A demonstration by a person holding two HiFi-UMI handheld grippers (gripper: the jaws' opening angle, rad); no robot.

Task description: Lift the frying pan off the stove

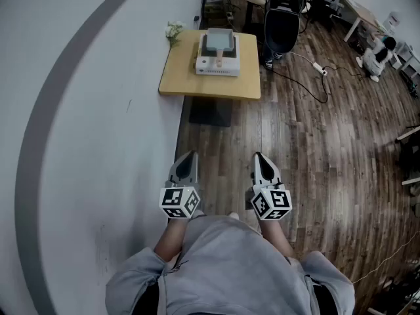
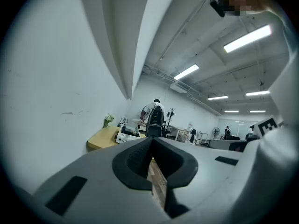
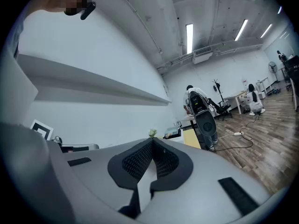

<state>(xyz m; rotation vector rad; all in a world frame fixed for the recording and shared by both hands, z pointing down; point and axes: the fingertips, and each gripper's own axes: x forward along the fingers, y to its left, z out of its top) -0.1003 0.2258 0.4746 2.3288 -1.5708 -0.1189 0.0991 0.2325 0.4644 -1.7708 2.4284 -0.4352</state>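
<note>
A square grey frying pan (image 1: 219, 41) with a wooden handle rests on a white stove (image 1: 216, 67), which stands on a small wooden table (image 1: 190, 77) far ahead against the wall. Both grippers are close to my body, well short of the table. My left gripper (image 1: 191, 155) is shut and holds nothing. My right gripper (image 1: 259, 156) is likewise shut and empty. In the left gripper view the closed left gripper (image 2: 152, 139) points toward the distant table (image 2: 103, 137) and stove (image 2: 125, 137). The right gripper (image 3: 152, 141) shows meeting pads, with the table (image 3: 191, 137) small beyond them.
A white wall with a grey curved stripe (image 1: 46, 123) runs along the left. A black mat (image 1: 210, 113) lies under the table, and small flowers (image 1: 174, 30) stand at its far left corner. A black office chair (image 1: 282, 25) and a floor cable (image 1: 319, 77) lie to the right.
</note>
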